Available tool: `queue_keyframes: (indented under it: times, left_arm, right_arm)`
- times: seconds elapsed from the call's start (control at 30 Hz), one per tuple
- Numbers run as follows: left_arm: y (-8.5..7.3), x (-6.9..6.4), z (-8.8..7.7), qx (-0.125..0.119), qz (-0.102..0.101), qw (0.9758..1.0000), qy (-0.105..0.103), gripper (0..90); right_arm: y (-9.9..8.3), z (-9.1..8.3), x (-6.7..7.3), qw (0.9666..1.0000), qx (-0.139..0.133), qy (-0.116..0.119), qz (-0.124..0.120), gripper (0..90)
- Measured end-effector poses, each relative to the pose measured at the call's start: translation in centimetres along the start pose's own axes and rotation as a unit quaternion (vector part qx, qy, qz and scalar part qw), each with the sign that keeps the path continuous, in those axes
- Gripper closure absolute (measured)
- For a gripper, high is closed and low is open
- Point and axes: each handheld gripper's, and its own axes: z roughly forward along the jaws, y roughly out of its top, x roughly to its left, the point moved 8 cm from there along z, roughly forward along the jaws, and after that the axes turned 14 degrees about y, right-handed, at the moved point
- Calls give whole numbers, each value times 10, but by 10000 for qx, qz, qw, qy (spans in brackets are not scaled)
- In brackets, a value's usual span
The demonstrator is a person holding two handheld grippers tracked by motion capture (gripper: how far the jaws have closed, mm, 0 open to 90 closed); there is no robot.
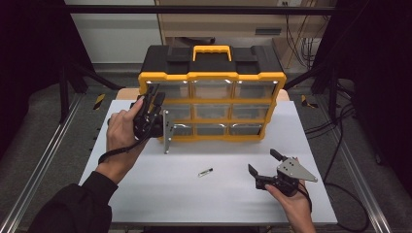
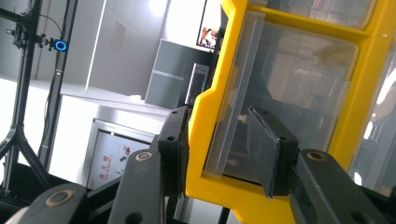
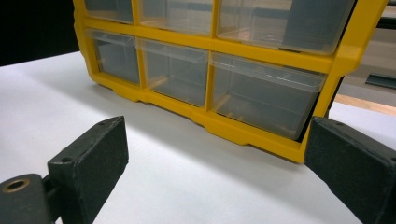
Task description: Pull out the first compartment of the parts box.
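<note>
High view: My left gripper (image 1: 154,99) is at the left end of the yellow drawer cabinet (image 1: 212,76) on the white table (image 1: 160,187); my right gripper (image 1: 265,166) rests low at the table's right, jaws spread, nothing between them. A small metal piece (image 1: 205,172) lies between.

Left gripper view: My jaws straddle the cabinet's yellow frame post (image 2: 205,140), one outside, one against a clear drawer (image 2: 285,84); I cannot tell if they press.

Right gripper view: My jaws stand wide apart and empty, facing the bottom drawers (image 3: 261,93).
</note>
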Motion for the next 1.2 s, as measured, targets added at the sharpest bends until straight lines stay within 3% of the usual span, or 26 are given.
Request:
queue_keyframes:
  times: [0.37, 0.77, 1.2]
  left_arm:
    - [-8, -7, 6, 108, 96, 9999, -21, 640]
    - [-14, -12, 12, 176, 446, 9989, 1, 680]
    - [-19, -15, 18, 246, 520, 9983, 25, 694]
  right_arm:
    - [-1, 1, 1, 10000, 34, 1, -4, 66]
    - [-1, 0, 2, 10000, 86, -10, -48, 68]
    - [-3, 0, 1, 9998, 166, -41, -72, 84]
